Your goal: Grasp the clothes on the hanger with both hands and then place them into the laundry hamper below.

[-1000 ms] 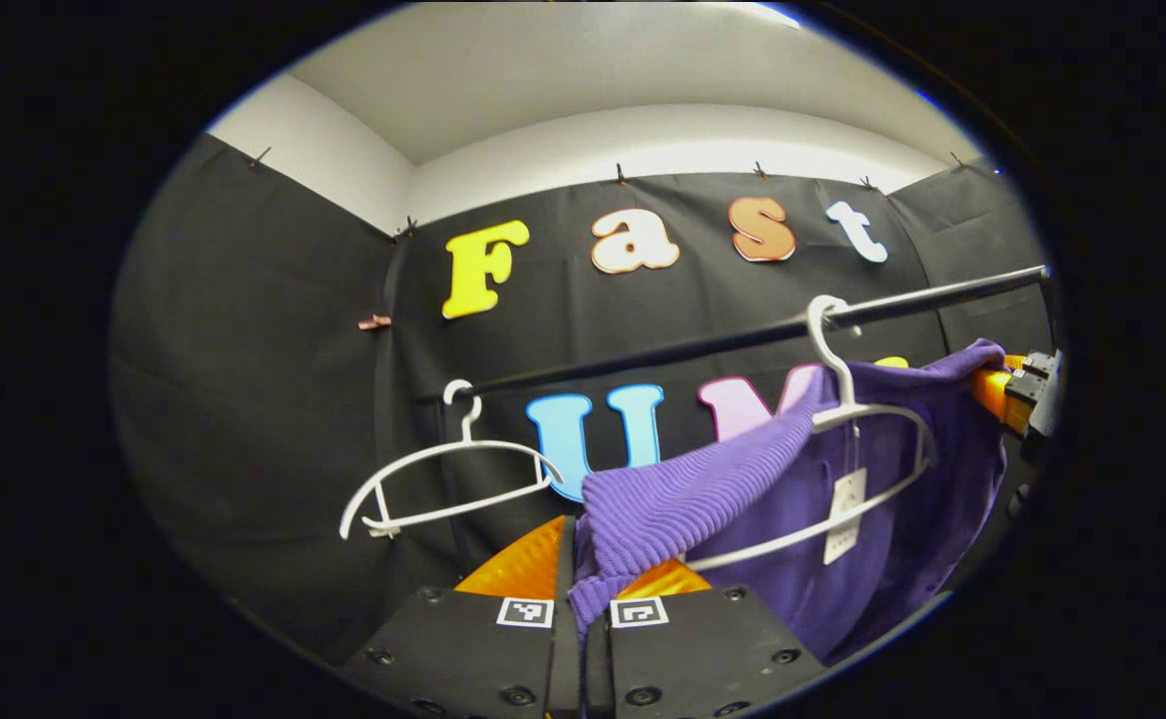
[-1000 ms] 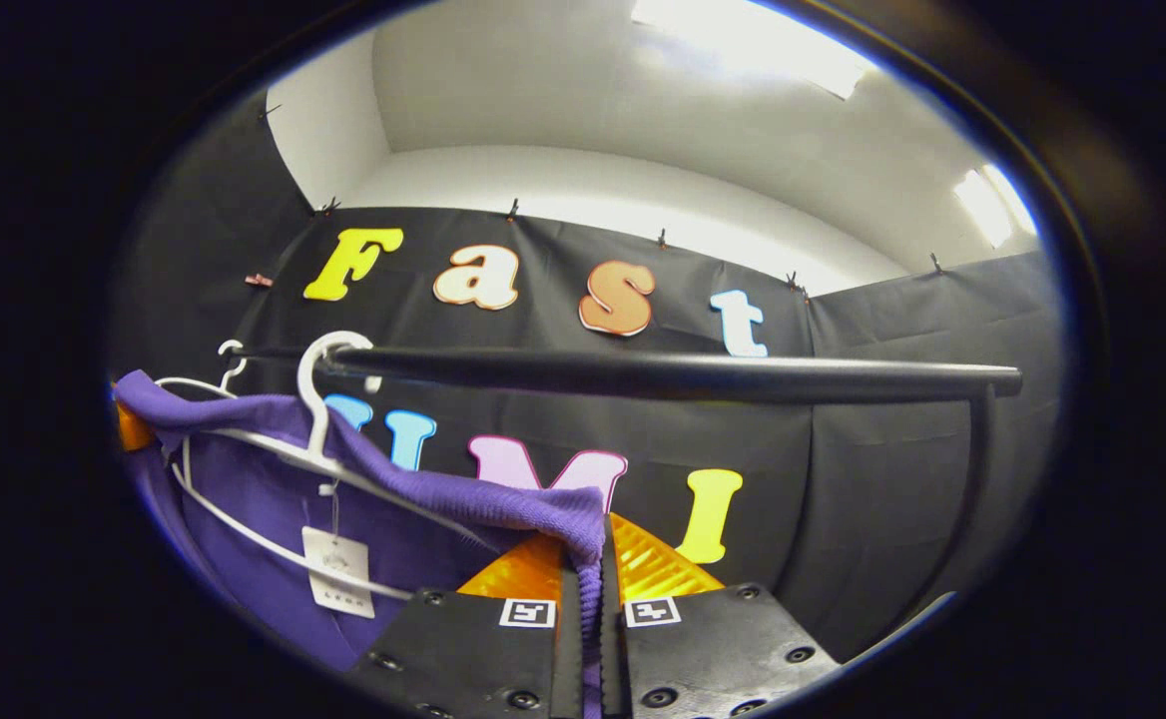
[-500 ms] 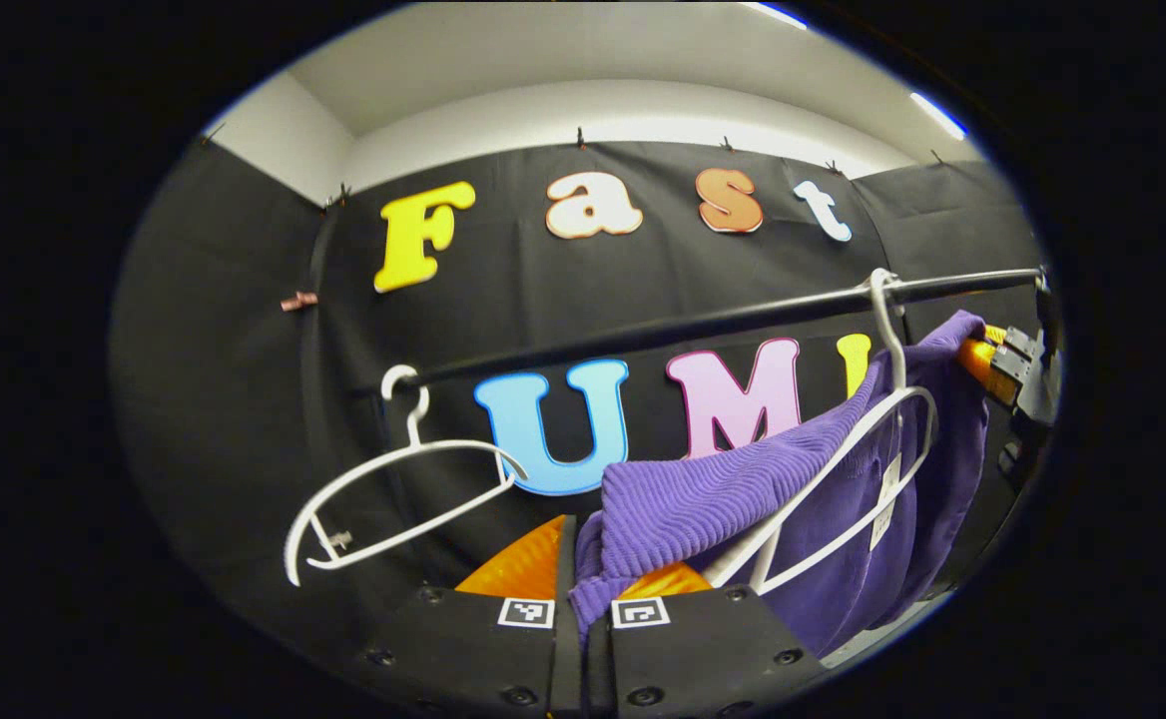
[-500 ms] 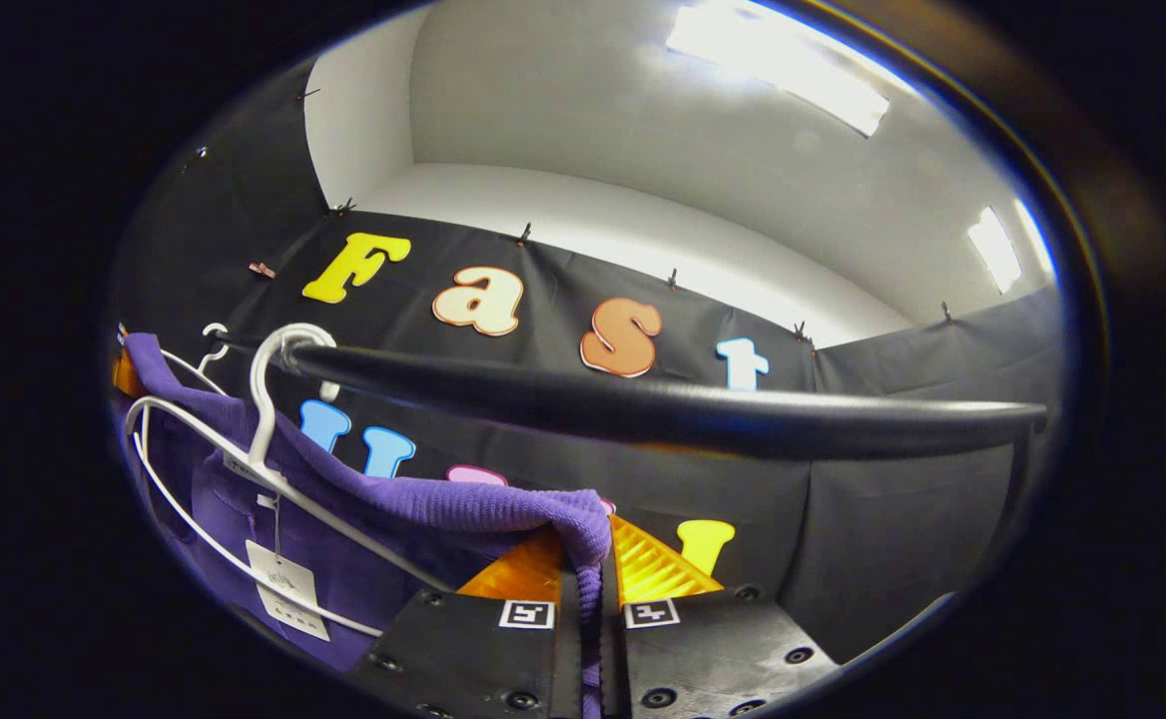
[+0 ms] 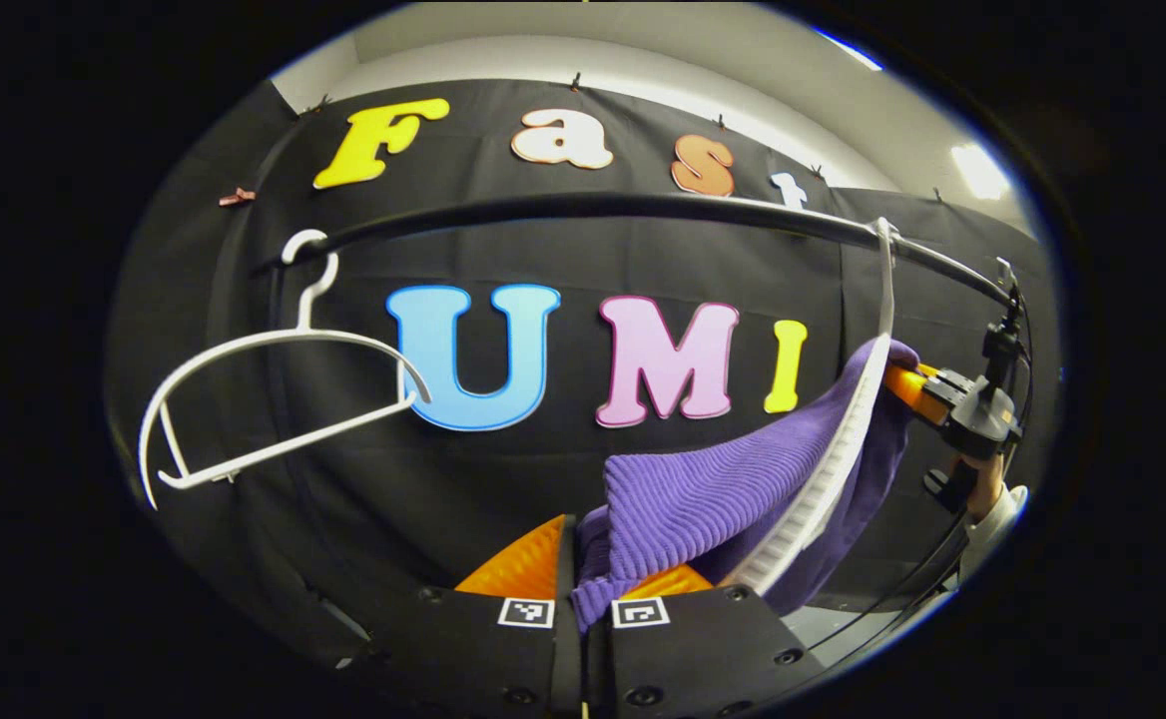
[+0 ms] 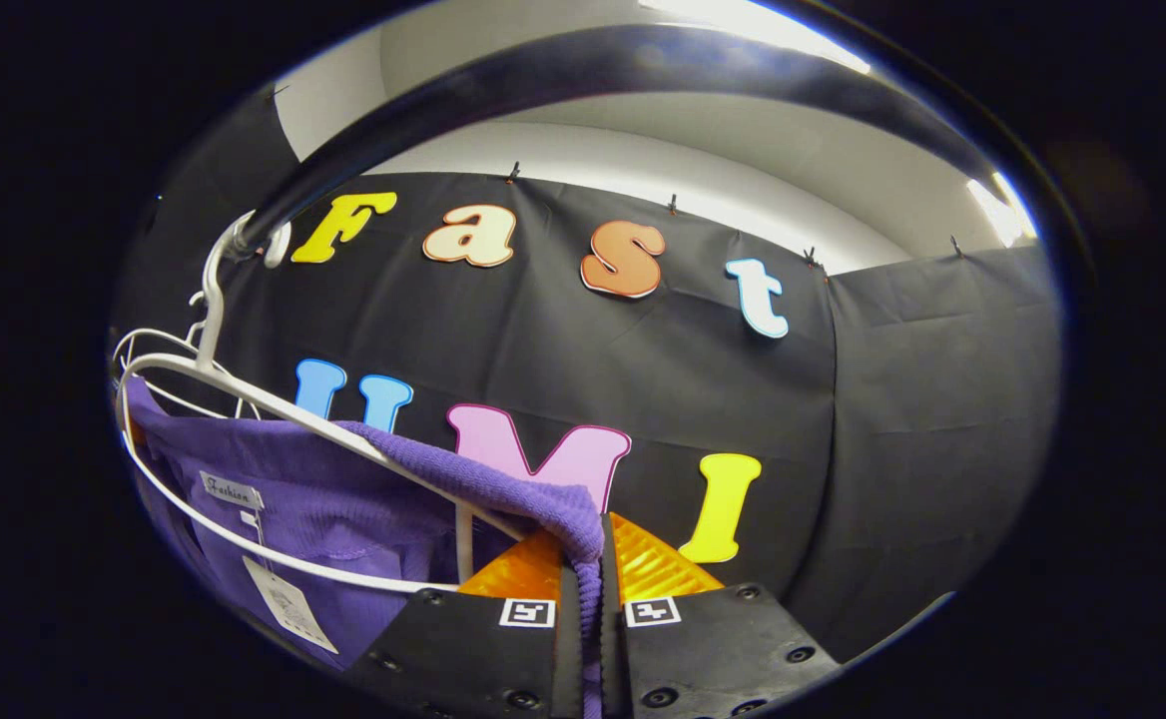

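Observation:
A purple ribbed garment (image 5: pixel 703 494) hangs on a white hanger (image 5: pixel 843 439) from the black rail (image 5: pixel 583 207). My left gripper (image 5: pixel 583 599) is shut on one edge of the garment, with cloth bunched between its orange fingers. In the right gripper view the same garment (image 6: pixel 343 499) drapes over the white hanger (image 6: pixel 274 409), a paper tag dangling below. My right gripper (image 6: pixel 591 599) is shut on the garment's other edge. Farther off in the left gripper view, the right gripper (image 5: pixel 947 399) holds the cloth at the right, with a sleeve under it.
An empty white hanger (image 5: pixel 264 399) hangs on the rail to the left of the garment. In the right gripper view the black rail (image 6: pixel 583 75) arcs close overhead. The black cloth wall stands behind everything.
Both grippers have dropped lower under the rail with the garment still held. The rail has risen in both views, and the garment's hanger has swung edge-on in the left gripper view.

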`<state>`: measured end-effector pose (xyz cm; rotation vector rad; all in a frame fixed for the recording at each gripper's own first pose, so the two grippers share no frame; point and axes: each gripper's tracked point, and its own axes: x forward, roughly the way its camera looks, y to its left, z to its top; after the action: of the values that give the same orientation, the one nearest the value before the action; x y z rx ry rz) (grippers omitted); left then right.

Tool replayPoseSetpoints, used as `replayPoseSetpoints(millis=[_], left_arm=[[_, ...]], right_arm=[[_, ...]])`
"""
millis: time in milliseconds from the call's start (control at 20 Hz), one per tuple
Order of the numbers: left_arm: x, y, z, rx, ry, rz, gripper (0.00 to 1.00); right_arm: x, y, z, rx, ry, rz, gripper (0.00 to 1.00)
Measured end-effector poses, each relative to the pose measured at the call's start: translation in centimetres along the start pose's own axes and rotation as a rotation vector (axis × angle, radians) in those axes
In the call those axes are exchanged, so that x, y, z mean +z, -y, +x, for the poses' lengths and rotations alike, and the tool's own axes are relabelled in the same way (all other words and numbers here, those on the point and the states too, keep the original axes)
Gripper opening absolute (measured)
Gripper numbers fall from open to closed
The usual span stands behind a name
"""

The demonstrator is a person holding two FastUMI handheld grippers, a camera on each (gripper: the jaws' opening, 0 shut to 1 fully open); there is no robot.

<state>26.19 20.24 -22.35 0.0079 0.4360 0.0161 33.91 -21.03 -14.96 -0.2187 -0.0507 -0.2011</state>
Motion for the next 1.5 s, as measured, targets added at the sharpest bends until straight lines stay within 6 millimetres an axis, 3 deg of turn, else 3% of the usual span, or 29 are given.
replayPoseSetpoints(millis=[100, 250, 450, 600, 700, 850, 900, 1050, 1250, 1500], left_arm=[[-2.5, 0.2, 0.2, -0.044, -0.034, -0.072, 0.07], [-3.2, 1.0, -0.3, -0.028, 0.024, -0.156, 0.07], [-6.0, 7.3, 1.3, -0.028, -0.031, 0.016, 0.07], [-6.8, 10.8, 1.9, -0.068, -0.014, -0.023, 0.07], [-7.7, 11.3, 1.9, -0.063, -0.029, -0.084, 0.07], [-9.3, 11.4, 1.3, -0.053, -0.076, -0.167, 0.07], [-10.1, 11.6, 0.9, -0.048, -0.091, -0.186, 0.07], [-12.0, 12.2, -1.0, -0.039, -0.129, -0.213, 0.07], [-12.6, 12.7, -4.3, -0.04, -0.134, -0.209, 0.07], [-13.4, 11.6, -7.7, -0.026, -0.137, -0.238, 0.07]], right_arm=[[-0.1, -0.1, 1.5, 0.011, 0.01, 0.052, 0.11], [0.4, 0.0, 1.5, -0.026, 0.083, 0.059, 0.11], [-3.5, 3.1, 1.5, -0.171, -0.01, 0.042, 0.1], [-6.5, 3.8, -0.6, -0.165, -0.11, 0.154, 0.11], [-8.3, 4.5, -2.5, -0.157, -0.158, 0.111, 0.11], [-10.0, 3.5, -5.8, -0.108, -0.231, 0.062, 0.11], [-10.6, 2.8, -7.1, -0.087, -0.256, 0.064, 0.11], [-11.2, -2.0, -11.4, 0.054, -0.325, 0.094, 0.11], [-10.4, -10.1, -17.2, 0.284, -0.419, 0.16, 0.11], [-10.2, -17.3, -22.4, 0.47, -0.552, 0.292, 0.11]])
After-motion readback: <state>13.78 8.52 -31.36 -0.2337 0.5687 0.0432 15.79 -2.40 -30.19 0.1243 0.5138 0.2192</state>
